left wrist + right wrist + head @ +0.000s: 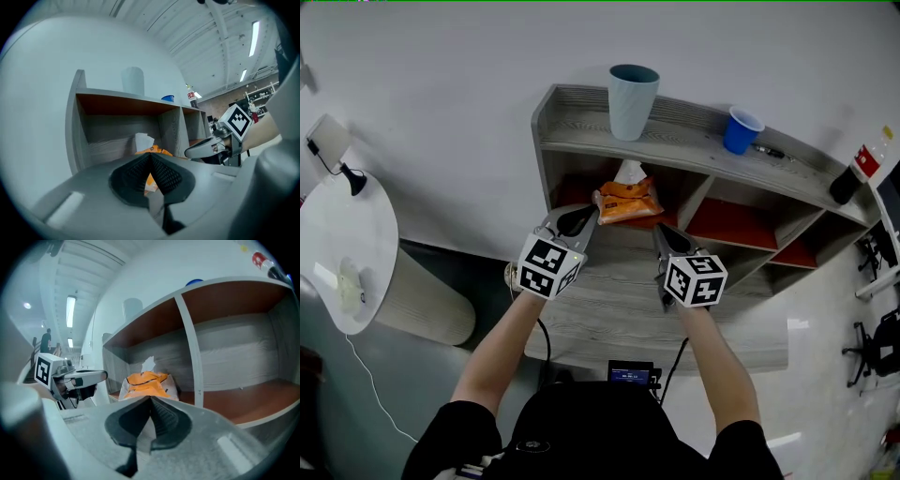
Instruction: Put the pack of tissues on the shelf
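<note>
The grey shelf (694, 142) is spread across the upper centre. Just below, the left hand-held gripper (584, 217) and right hand-held gripper (660, 235) are both pressed together, empty. The orange pack of tissues (627, 202) is laid in the shelf's leftmost compartment.

The pack of tissues (628, 202) is found in the leftmost compartment of the shelf (581, 105), which is set against the wall. On the shelf's top board a tall cup (633, 101) is placed above that compartment, a small cup (741, 129) further right, and a bottle (861, 173) at the far right end. The left tongs (589, 217) are held just before the pack's left corner, and the right tongs (659, 232) just before its right corner, side by side.
</note>
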A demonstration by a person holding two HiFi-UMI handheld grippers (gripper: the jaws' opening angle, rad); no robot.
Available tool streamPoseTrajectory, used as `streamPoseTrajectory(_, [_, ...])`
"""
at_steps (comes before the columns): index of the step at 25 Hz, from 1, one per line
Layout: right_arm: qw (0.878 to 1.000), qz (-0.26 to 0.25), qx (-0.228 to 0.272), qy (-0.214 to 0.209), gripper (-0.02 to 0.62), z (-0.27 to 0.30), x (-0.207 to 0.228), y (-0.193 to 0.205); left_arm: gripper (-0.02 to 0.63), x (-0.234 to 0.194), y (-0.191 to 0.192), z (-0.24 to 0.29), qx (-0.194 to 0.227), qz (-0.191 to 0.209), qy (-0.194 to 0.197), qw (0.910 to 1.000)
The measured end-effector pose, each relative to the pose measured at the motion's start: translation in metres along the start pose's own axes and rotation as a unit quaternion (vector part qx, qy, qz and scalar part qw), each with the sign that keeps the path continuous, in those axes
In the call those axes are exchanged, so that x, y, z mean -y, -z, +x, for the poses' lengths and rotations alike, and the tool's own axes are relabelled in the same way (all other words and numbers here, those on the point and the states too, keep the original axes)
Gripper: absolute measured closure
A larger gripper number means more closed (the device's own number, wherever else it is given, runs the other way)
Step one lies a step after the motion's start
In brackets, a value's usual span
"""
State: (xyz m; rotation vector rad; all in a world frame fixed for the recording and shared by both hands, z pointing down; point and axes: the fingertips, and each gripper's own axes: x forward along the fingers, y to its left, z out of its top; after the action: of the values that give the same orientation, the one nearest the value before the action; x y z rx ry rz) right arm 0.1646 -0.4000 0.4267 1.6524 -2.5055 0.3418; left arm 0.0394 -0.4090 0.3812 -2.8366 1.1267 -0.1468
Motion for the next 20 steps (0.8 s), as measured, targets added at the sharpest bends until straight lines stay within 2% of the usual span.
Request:
streamPoseTrajectory(5, [0.999, -0.019, 0.021, -0.016, 0.597, -0.017, -0.014, -0.005, 0.603, 0.012, 0.006, -0.016, 0.020, -0.040, 0.009, 0.9990])
streamPoseTrajectory(11, [0.999, -0.032, 0.022, -0.038, 0.597, -0.031, -0.030, 0.005, 0.603, 0.028, 0.028, -0.032, 0.025, -0.084, 0.020, 0.9960])
streamPoseTrajectory(20, [0.999, -0.022, 0.010, -0.042, 0.597, -0.036, -0.034, 0.028, 0.603, 0.047, 0.054, -0.040, 0.008, -0.099, 0.038, 0.9943])
